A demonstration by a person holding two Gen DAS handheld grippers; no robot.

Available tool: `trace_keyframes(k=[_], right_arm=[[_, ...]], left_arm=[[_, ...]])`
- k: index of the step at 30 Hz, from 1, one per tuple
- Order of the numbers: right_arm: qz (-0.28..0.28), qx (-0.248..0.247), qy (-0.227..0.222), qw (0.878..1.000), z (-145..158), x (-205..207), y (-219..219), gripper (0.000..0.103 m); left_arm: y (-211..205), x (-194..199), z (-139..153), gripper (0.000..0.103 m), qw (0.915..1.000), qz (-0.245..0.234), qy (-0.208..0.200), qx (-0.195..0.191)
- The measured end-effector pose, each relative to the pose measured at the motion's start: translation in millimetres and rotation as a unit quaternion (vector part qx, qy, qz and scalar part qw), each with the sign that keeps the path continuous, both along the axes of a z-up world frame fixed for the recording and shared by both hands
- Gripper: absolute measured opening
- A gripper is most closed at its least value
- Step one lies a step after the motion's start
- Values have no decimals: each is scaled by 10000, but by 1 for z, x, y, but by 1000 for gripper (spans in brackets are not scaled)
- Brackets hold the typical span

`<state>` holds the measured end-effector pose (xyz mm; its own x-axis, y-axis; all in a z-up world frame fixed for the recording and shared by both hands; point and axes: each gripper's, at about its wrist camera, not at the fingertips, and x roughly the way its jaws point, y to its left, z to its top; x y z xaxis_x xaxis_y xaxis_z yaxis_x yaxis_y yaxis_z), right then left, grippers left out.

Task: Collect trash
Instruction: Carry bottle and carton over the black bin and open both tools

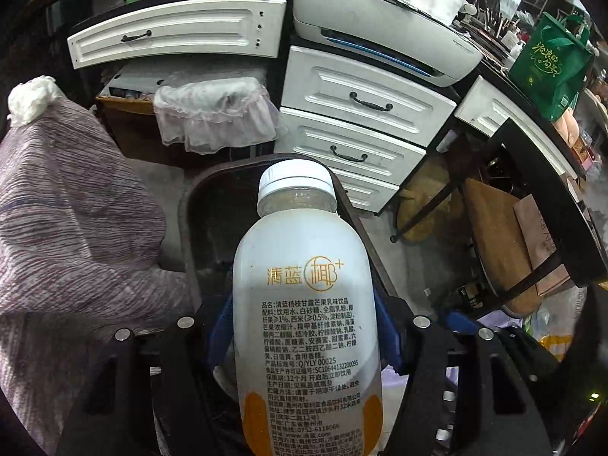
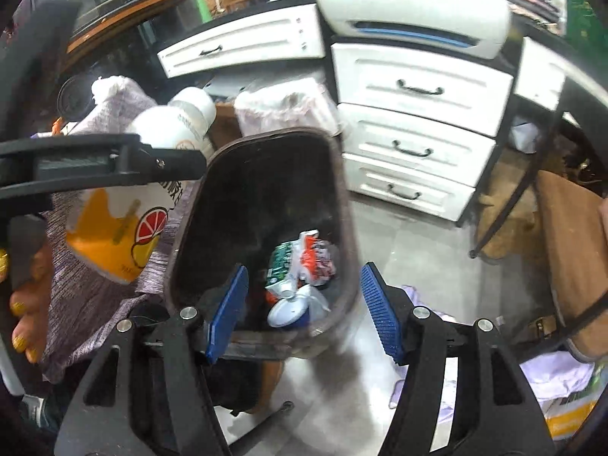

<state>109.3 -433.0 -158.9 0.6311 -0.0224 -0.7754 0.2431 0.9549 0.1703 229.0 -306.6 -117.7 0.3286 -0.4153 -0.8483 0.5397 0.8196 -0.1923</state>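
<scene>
Only the right wrist view shows trash inside the brown bin [image 2: 344, 205]; the right gripper [image 2: 304, 311] gapes empty. The left gripper [image 1: 304, 336] clasps the bottle [image 1: 304, 304] above it, white drawers [image 1: 364, 102] beyond, grey floor [image 2: 414, 250] below.

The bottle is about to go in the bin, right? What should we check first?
1. Left gripper has the bottle firmly: ok, blue pads press both its sides.
2. Bottle cap on: ok, the white cap is on.
3. Bottle over the bin opening: cannot tell for sure; in the right wrist view it seems to hang beside the left rim.
4. Room in the bin: ok, only a few wrappers and a can at the bottom.
5. Right gripper out of the way: not ok, its open, empty jaws hang above the bin.
</scene>
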Motion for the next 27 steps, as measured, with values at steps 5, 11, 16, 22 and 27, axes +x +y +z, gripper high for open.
trace_keyframes(k=[5,11,16,22,27], right_arm=[[-226,-69,-107,9997,11,-22,-13,63],[-371,-53,-266,9989,20,-33,-20,63],[-420,-13,-332,9986,23,-34,-20,67],[-424,32,-444,9981,29,-36,-20,69],[-356,62,-632,9973,40,-39,-16,70]], left_arm=[[-8,0,-9,62,9999,-64,21,108],[-21,-3,-21,62,9993,-197,97,304],[-22,-8,-19,77,9988,-317,-68,358],[-12,-19,-1,82,9985,-251,-391,272],[9,-42,27,90,9946,-312,-957,233]])
